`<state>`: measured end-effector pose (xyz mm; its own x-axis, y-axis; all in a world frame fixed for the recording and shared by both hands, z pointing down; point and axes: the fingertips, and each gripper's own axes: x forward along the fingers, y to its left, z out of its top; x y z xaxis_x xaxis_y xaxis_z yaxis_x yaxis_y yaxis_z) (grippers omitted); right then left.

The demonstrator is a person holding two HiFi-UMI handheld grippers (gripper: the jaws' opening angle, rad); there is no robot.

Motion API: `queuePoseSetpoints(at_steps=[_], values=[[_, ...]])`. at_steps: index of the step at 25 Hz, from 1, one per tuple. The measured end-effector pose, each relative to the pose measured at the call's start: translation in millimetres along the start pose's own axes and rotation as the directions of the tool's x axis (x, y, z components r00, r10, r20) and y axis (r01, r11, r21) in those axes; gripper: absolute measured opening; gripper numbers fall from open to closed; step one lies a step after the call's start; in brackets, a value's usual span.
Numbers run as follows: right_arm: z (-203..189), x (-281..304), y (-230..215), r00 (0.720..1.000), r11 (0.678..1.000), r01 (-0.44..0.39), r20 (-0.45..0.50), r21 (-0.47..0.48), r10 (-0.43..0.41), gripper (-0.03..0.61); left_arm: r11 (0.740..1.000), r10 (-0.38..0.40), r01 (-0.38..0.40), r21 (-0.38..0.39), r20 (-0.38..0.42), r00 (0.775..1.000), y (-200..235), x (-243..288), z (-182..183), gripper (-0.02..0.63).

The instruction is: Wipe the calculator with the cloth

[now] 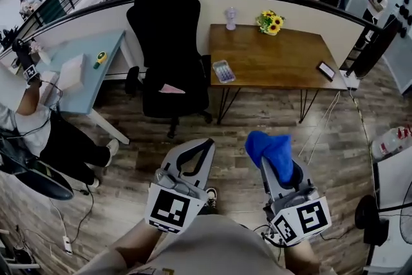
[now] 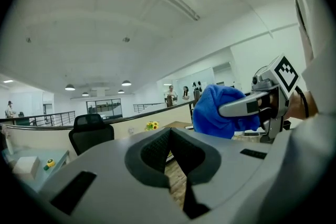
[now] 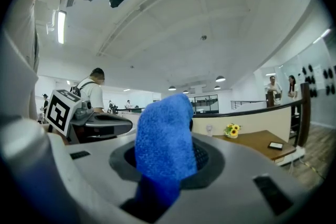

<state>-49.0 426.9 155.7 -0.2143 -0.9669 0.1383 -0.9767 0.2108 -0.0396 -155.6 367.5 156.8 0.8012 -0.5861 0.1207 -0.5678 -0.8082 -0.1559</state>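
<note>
The calculator (image 1: pixel 224 71) lies near the left edge of a wooden table (image 1: pixel 277 61), far ahead of both grippers. A blue cloth (image 1: pixel 271 152) is bunched up in my right gripper (image 1: pixel 269 154), whose jaws are shut on it; the cloth (image 3: pixel 165 144) fills the middle of the right gripper view and hides the fingertips. My left gripper (image 1: pixel 206 143) is held beside it, shut with nothing between its jaws (image 2: pixel 169 149). The left gripper view also shows the cloth (image 2: pixel 220 110) and the right gripper (image 2: pixel 262 105) at its right. Both grippers are held over the wooden floor.
A black office chair (image 1: pixel 168 48) stands left of the table, close to the calculator. On the table are yellow flowers (image 1: pixel 271 21), a small cup (image 1: pixel 230 18) and a phone (image 1: pixel 326 70). A light-blue desk (image 1: pixel 84 71) and a seated person (image 1: pixel 38 132) are at the left.
</note>
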Motion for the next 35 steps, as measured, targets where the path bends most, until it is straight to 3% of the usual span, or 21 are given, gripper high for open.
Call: queuePoseSetpoints(at_steps=[7, 14, 23, 35], values=[[1.9, 79.8, -11.2, 1.000, 1.000, -0.010, -0.014, -0.013, 0.010, 0.133, 1.000, 0.011, -0.011, -0.002, -0.006, 1.000, 65.3, 41.0, -13.7, 0.002], [7.7, 125.0, -23.4, 0.999, 0.999, -0.040, -0.018, -0.007, 0.040, 0.133, 0.999, 0.032, -0.033, -0.022, -0.038, 0.999, 98.9, 69.5, -25.4, 0.002], [2.1, 188.9, -82.4, 0.999, 0.999, -0.038, -0.031, 0.004, 0.039, 0.133, 0.999, 0.039, -0.041, -0.027, -0.054, 0.998, 130.5, 145.3, -36.7, 0.002], [5.9, 301.2, -183.0, 0.990, 0.992, -0.124, -0.066, 0.012, 0.125, 0.133, 0.994, 0.095, -0.099, -0.048, -0.086, 0.992, 180.0, 278.3, -37.7, 0.002]])
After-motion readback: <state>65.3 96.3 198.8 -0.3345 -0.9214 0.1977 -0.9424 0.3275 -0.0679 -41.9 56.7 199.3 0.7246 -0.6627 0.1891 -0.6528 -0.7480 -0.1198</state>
